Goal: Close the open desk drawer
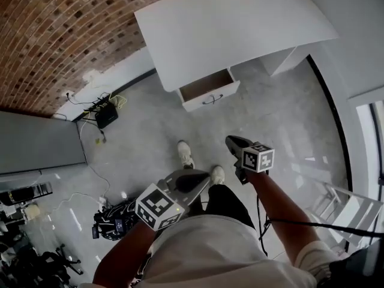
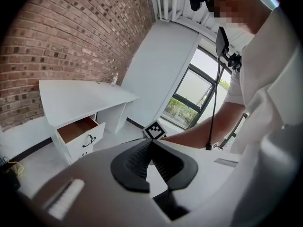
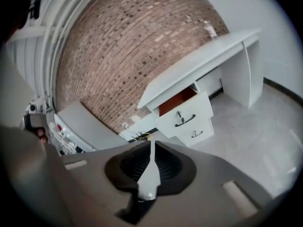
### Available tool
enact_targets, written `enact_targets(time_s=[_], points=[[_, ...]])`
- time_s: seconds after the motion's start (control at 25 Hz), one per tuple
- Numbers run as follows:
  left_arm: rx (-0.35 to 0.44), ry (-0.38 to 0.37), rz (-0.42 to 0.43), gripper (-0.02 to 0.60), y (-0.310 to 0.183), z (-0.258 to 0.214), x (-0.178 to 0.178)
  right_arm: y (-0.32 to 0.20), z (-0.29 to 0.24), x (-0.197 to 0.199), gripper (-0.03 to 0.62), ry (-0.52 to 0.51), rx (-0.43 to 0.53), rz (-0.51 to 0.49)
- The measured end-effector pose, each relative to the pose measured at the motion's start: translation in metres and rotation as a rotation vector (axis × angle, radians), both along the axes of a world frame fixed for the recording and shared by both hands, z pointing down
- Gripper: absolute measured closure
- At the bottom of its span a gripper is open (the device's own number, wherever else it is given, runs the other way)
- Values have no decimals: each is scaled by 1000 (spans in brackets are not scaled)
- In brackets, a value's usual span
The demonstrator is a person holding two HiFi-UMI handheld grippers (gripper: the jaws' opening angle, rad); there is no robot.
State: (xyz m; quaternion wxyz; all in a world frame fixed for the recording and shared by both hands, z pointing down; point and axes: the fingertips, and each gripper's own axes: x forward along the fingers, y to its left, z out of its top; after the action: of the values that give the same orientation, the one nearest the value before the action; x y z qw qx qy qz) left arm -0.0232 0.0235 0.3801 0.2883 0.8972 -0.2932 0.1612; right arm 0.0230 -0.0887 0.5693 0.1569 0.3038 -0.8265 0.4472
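A white desk (image 1: pixel 228 23) stands against the brick wall, and its top drawer (image 1: pixel 207 92) is pulled out, showing a brown inside and a dark handle (image 1: pixel 211 100). Both grippers hang well short of it, above the person's shoes. My left gripper (image 1: pixel 206 179) is shut and holds nothing. My right gripper (image 1: pixel 231 140) is shut too, with nothing in it. In the left gripper view the open drawer (image 2: pixel 78 131) lies far off to the left of the closed jaws (image 2: pixel 151 142). In the right gripper view the drawer (image 3: pixel 182 105) lies ahead, above the shut jaws (image 3: pixel 151 142), with a closed lower drawer (image 3: pixel 199 133) beneath it.
A black box with cables (image 1: pixel 106 114) sits on the floor by the wall, left of the desk. A grey cabinet (image 1: pixel 36 143) stands at the left and a dark bag (image 1: pixel 114 224) lies near my feet. Windows and a metal frame (image 1: pixel 351 206) are on the right.
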Motion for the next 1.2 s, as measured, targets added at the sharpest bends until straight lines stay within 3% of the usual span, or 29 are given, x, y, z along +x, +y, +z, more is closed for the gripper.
enact_targets(time_s=[0.12, 0.4, 0.6, 0.76, 0.88, 1.2], points=[[-5, -10, 36, 578, -26, 15, -12, -25, 37, -8, 577, -85, -130, 112], [-53, -12, 96, 578, -78, 55, -44, -97, 115, -20, 552, -203, -222, 316], [-72, -1, 126, 578, -110, 76, -48, -148, 147, -28, 551, -393, -318, 504], [-59, 35, 130, 578, -136, 76, -46, -169, 195, -28, 544, -439, -341, 548], [-58, 40, 143, 577, -149, 78, -49, -187, 207, -27, 526, -509, -354, 599], [-76, 21, 137, 575, -172, 91, -60, -211, 220, -41, 525, -602, -365, 616]])
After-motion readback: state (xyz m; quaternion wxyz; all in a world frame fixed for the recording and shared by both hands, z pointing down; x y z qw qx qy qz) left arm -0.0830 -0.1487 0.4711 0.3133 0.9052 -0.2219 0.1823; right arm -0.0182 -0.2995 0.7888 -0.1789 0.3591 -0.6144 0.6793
